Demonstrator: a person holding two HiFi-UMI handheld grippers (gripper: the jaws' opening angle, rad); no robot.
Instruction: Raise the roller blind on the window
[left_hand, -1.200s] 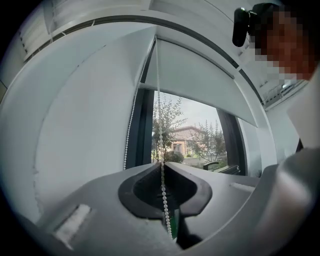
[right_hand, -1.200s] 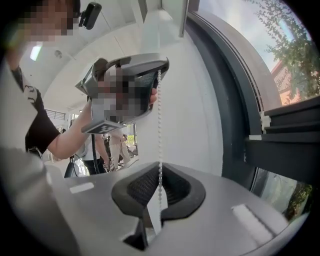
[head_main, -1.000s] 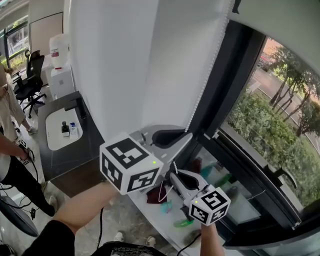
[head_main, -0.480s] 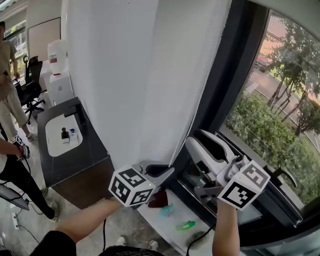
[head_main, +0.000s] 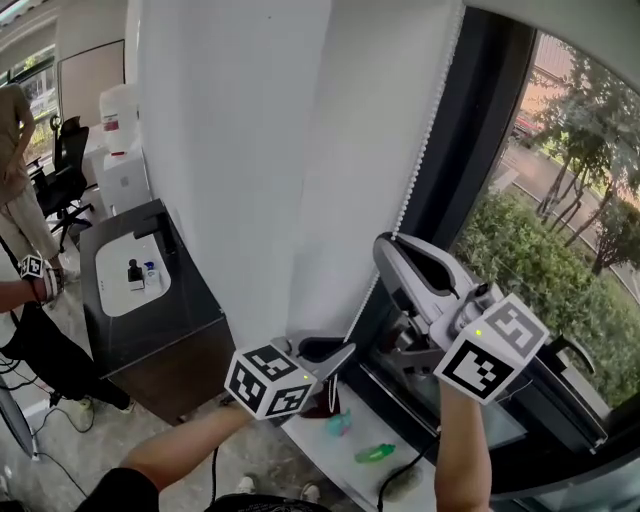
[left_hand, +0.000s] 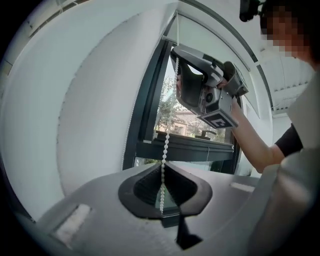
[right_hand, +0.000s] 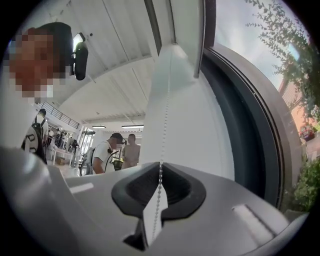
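I note the blind (head_main: 250, 150), plain white and smooth, spanning 10 to 12 o'clock. The bead chain (left_hand: 165, 145) runs along its right edge. The left gripper (head_main: 348, 348) has its jaws clenched on the chain at 6 o'clock. The right gripper (head_main: 385, 245) has jaws that have just been closing, and they grasp the chain higher up.

No words, brands or numbers can be read anywhere; only black-and-white square patterns are carried by the marker cubes (head_main: 268, 385).
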